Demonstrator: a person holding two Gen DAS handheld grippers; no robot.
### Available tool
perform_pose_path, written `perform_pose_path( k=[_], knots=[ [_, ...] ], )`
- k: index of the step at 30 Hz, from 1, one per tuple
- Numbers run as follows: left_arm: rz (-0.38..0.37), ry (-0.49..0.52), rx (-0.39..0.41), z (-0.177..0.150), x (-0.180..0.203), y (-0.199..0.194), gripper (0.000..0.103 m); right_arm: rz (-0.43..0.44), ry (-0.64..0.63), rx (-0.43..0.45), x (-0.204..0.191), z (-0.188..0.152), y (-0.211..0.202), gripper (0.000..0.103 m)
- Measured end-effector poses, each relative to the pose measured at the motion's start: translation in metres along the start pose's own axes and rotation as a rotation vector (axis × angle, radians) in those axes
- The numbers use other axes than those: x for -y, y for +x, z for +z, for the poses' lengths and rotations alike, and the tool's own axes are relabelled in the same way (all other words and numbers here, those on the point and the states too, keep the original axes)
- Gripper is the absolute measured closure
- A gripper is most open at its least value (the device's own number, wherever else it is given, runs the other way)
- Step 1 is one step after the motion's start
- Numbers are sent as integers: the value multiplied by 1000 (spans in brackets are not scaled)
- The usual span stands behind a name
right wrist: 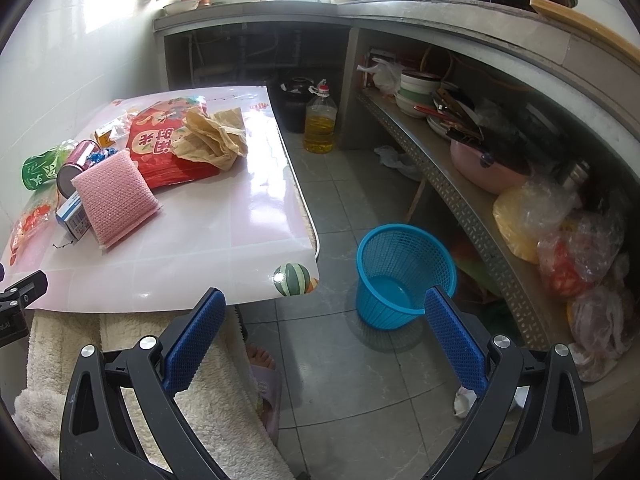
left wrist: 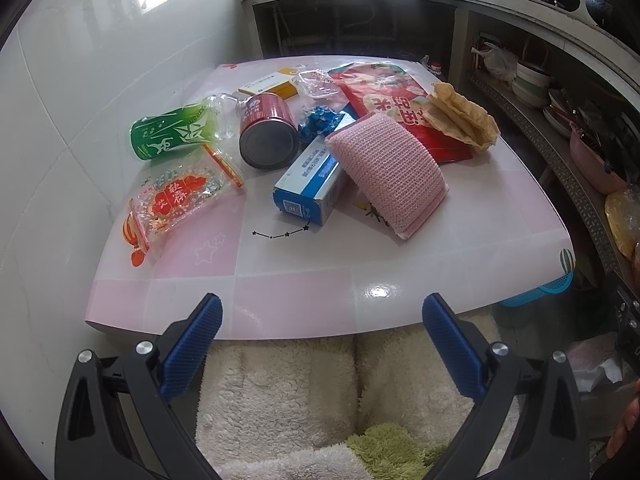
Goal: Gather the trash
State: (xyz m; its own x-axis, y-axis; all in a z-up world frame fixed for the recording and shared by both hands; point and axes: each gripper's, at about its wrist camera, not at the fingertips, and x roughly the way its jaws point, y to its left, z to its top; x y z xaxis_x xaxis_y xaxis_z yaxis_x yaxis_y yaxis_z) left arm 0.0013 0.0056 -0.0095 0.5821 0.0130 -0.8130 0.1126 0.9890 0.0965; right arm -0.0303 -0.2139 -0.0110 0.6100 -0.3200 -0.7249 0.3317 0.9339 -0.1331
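Two grippers: the left gripper [left wrist: 322, 312] and the right gripper [right wrist: 325, 308] both have jaws spread wide and hold nothing.
Table [left wrist: 304, 304]: pink, at 12 o'clock of the left gripper.
Trash: green bottle [left wrist: 172, 132] at 10 o'clock, red can [left wrist: 268, 136] just beside it, blue box [left wrist: 310, 184] under the pink sponge [left wrist: 390, 172], red bag [left wrist: 394, 108] at 1 o'clock.
Basket [right wrist: 404, 272]: blue, on the floor at 1 o'clock of the right gripper, apart from the table.

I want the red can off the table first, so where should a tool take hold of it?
The red can lies on its side, its silver end facing the left tool. Come from above and close across the round body mid-length. The blue box and green bottle crowd its flanks, so low side approaches look blocked.
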Motion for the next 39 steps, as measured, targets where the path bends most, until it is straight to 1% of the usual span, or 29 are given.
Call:
perform_pose_path(
  k=[39],
  knots=[
    [10, 7, -7, 3, -5, 1, 6, 8, 5, -5, -2, 1, -1, 8]
  ],
)
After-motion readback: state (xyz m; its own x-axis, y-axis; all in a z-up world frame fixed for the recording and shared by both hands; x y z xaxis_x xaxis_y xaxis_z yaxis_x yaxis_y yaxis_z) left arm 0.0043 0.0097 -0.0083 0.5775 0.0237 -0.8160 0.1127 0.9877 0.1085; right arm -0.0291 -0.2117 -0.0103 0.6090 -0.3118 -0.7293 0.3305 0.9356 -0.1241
